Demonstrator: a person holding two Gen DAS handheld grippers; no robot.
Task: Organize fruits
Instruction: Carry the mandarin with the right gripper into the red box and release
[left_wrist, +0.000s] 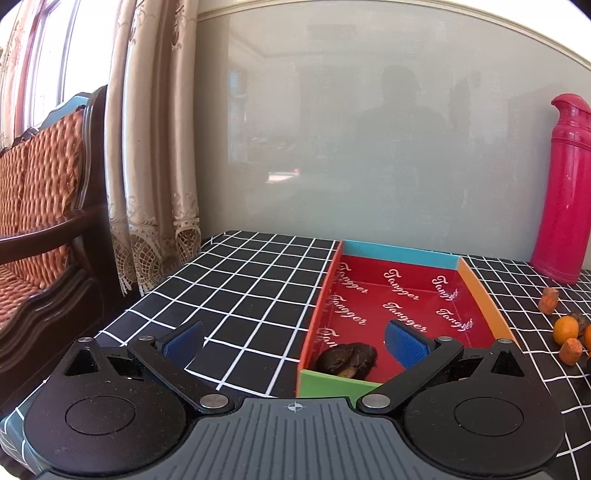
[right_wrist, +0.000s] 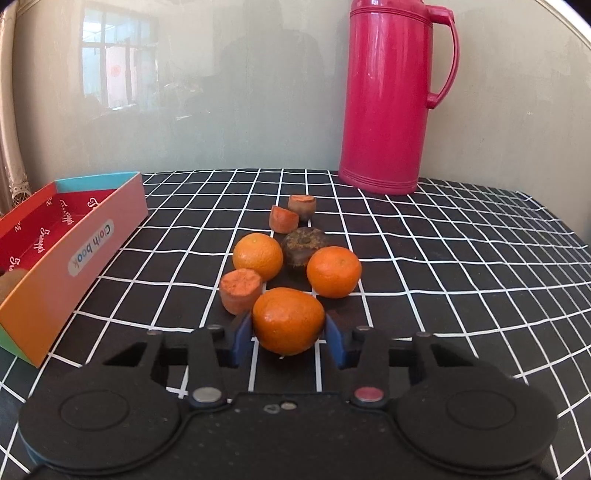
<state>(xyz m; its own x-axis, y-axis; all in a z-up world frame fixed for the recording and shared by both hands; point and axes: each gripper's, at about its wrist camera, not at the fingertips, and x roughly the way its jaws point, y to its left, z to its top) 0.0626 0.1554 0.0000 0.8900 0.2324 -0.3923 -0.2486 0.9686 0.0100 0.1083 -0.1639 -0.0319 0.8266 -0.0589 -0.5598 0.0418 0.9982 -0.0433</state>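
My right gripper (right_wrist: 288, 334) is shut on a mandarin (right_wrist: 287, 319) that rests on the checked tablecloth, a blue pad against each side. Behind it lie two more mandarins (right_wrist: 258, 256) (right_wrist: 334, 271), a dark wrinkled fruit (right_wrist: 303, 245) and three orange cut chunks (right_wrist: 241, 290) (right_wrist: 283, 218) (right_wrist: 302, 206). The colourful cardboard box (right_wrist: 92, 236) stands to the left. In the left wrist view my left gripper (left_wrist: 293, 339) hangs open over the box's (left_wrist: 399, 251) near end, holding nothing. A dark fruit (left_wrist: 347, 360) lies inside, close to the green front wall.
A tall pink thermos (right_wrist: 388, 96) stands at the back of the table against the wall, right of the fruit. A wooden chair (left_wrist: 44, 206) and curtains (left_wrist: 155, 147) are left of the table. The table's left edge runs near the box.
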